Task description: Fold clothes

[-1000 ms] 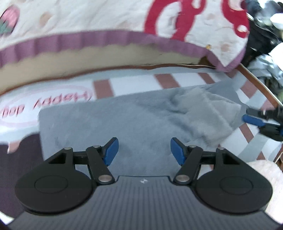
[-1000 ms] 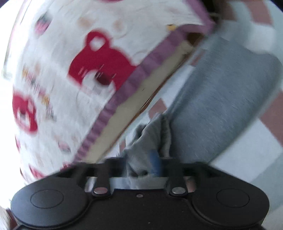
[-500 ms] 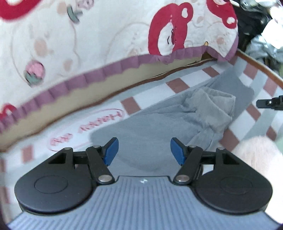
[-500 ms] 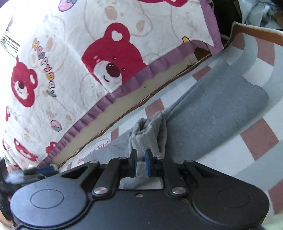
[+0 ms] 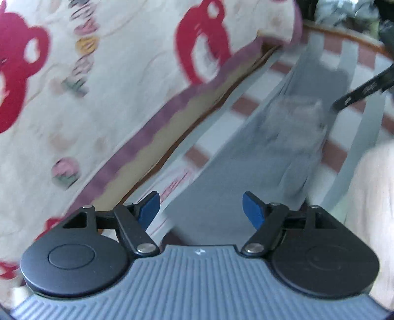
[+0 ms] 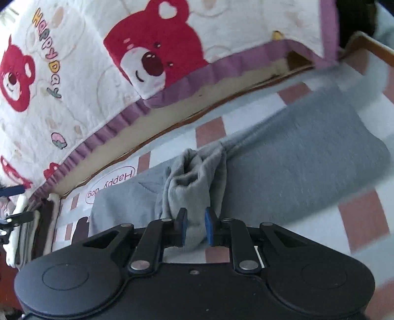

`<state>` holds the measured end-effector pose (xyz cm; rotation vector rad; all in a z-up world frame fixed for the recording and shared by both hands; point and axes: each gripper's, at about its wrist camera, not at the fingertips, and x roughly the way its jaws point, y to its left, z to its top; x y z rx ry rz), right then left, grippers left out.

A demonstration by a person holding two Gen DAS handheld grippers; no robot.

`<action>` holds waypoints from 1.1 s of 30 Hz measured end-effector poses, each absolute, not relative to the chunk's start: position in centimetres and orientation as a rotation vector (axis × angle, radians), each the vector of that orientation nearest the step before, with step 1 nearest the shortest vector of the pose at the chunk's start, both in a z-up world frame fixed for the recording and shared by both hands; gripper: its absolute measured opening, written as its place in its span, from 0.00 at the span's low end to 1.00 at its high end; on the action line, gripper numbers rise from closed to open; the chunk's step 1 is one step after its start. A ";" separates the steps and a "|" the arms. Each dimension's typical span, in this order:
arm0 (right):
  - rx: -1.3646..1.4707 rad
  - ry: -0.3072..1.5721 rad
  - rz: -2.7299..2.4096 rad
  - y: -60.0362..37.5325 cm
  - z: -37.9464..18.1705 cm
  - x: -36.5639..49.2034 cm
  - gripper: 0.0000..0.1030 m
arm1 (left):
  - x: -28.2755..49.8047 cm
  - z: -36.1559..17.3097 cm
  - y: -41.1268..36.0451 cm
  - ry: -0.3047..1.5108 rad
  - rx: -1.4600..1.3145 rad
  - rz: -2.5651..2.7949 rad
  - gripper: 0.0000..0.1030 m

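Observation:
A grey fleece garment (image 6: 295, 169) lies spread on the checked pink, white and grey mat (image 6: 357, 216). My right gripper (image 6: 195, 229) is shut on its ribbed cuff (image 6: 189, 187), which bunches up between the blue pads. In the left wrist view the same garment (image 5: 221, 197) runs away from me, blurred. My left gripper (image 5: 200, 209) hangs open above its near end with nothing between the fingers. The right gripper's black finger (image 5: 362, 91) shows at the far right of that view, at the bunched cuff (image 5: 298, 115).
A cream blanket with red bears and a purple frill (image 6: 147, 61) hangs over the bed edge along the mat's far side. A cream fuzzy sleeve (image 5: 371, 197) is at the right. A wooden rim (image 6: 374, 46) borders the mat; dark clutter (image 5: 344, 9) lies beyond it.
My left gripper has swung and tilted, staying open, so the garment now runs diagonally. My right gripper still holds the cuff and has drawn it a little nearer over the garment.

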<state>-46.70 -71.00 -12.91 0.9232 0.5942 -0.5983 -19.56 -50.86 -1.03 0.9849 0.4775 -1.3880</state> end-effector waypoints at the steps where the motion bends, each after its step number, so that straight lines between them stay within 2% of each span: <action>1: 0.925 0.597 -0.572 -71.7 -13.5 -46.4 0.20 | -19.9 -2.2 -51.6 0.490 0.925 -1.405 0.72; 6: 0.937 0.660 -0.494 -73.8 -16.0 -44.8 0.20 | -20.9 -8.3 -56.3 0.699 0.640 -1.486 0.72; 9: 0.982 0.684 -0.465 -74.3 -17.6 -44.4 0.20 | -21.4 -11.2 -59.0 0.816 0.580 -1.524 0.72; 15: 1.032 0.675 -0.417 -74.4 -20.4 -43.9 0.20 | -21.6 -14.7 -63.7 0.952 0.510 -1.584 0.72; 19: 1.017 0.668 -0.401 -73.6 -20.1 -44.7 0.20 | -22.2 -16.1 -64.9 0.995 0.518 -1.596 0.76; 23: 0.985 0.653 -0.387 -72.6 -19.3 -45.8 0.20 | -22.0 -16.8 -63.8 1.000 0.529 -1.578 0.76; 26: 0.873 0.564 -0.384 -70.8 -15.0 -48.2 0.24 | -20.9 -17.3 -62.7 1.028 0.512 -1.549 0.76; 29: 0.741 0.499 -0.396 -70.0 -12.2 -48.7 0.34 | -20.0 -17.7 -62.1 1.032 0.507 -1.527 0.77; 30: 0.695 0.507 -0.400 -69.9 -12.0 -48.1 0.40 | -20.0 -17.6 -62.0 1.036 0.499 -1.522 0.77; 33: 0.645 0.562 -0.391 -70.7 -13.0 -45.9 0.43 | -20.0 -17.2 -61.8 1.042 0.484 -1.512 0.77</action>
